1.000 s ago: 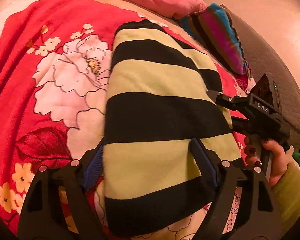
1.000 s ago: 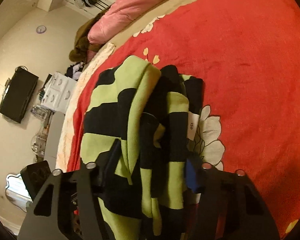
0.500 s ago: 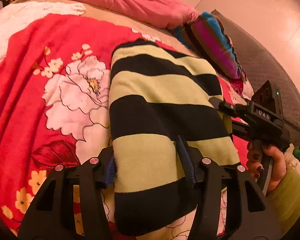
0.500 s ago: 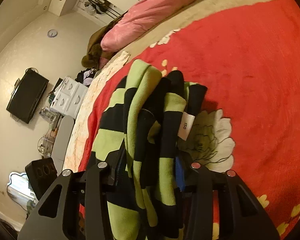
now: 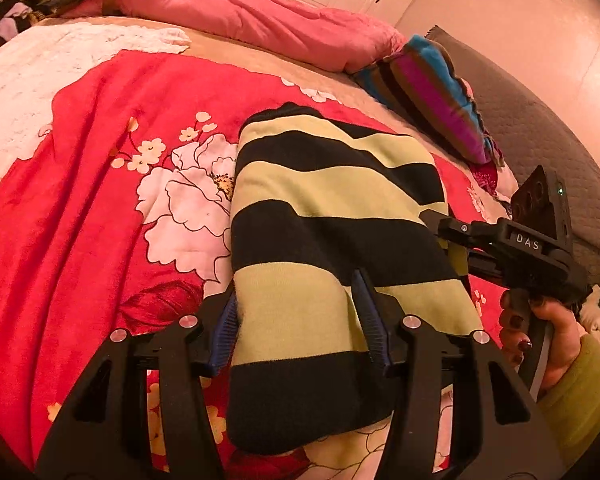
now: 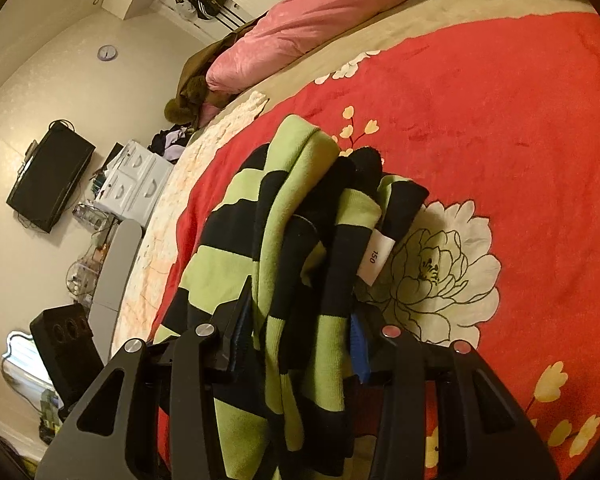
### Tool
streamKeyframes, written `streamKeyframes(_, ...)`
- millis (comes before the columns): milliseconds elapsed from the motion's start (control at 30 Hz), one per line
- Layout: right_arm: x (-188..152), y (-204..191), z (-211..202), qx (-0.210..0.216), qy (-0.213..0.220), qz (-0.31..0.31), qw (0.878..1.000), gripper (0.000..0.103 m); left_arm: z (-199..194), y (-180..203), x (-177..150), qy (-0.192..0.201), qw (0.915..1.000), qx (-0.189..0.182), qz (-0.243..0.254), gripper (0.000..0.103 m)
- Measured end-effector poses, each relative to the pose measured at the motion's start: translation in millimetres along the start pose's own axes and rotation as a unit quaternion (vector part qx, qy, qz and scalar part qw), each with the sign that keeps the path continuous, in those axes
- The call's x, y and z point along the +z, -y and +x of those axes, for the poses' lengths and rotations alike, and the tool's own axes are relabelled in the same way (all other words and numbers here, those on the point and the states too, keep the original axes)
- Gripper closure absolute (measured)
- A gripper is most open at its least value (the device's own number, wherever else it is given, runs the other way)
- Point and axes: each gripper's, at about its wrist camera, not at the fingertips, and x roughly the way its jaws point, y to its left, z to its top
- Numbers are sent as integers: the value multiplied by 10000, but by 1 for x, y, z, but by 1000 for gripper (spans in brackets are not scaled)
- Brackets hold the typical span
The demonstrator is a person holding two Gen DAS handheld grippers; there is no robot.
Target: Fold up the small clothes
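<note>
A small sweater [image 5: 324, 216] with lime-green and black stripes lies folded on the red floral blanket [image 5: 84, 208]. My left gripper [image 5: 300, 332] is shut on the sweater's near end, its blue pads pressing the fabric from both sides. My right gripper [image 6: 296, 336] is shut on the folded side edge of the sweater [image 6: 292, 240], where several layers and a white size tag [image 6: 376, 256] show. The right gripper also shows in the left wrist view [image 5: 440, 220], at the sweater's right edge.
A pink duvet [image 5: 252, 16] and a striped pillow [image 5: 428, 92] lie at the head of the bed. A grey headboard [image 5: 540, 136] runs along the right. In the right wrist view, a TV [image 6: 48, 176], white drawers [image 6: 136, 180] and a black speaker [image 6: 68, 348] stand beyond the bed.
Both grippers' jaws have closed in on the sweater and lifted back a little. The sweater's near end now hangs bunched between the left fingers.
</note>
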Motion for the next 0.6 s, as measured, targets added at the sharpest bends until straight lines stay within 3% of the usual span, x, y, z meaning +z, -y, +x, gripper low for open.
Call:
streamKeyframes(400,-7,9,9,-493,-51,181,9986,61,4,0,-4,-140,9996,160,158,58)
streamKeyframes(600,-7,8,11,-823,-75,137,9965,47,5,-1,-5,-158,9995,200,171,57)
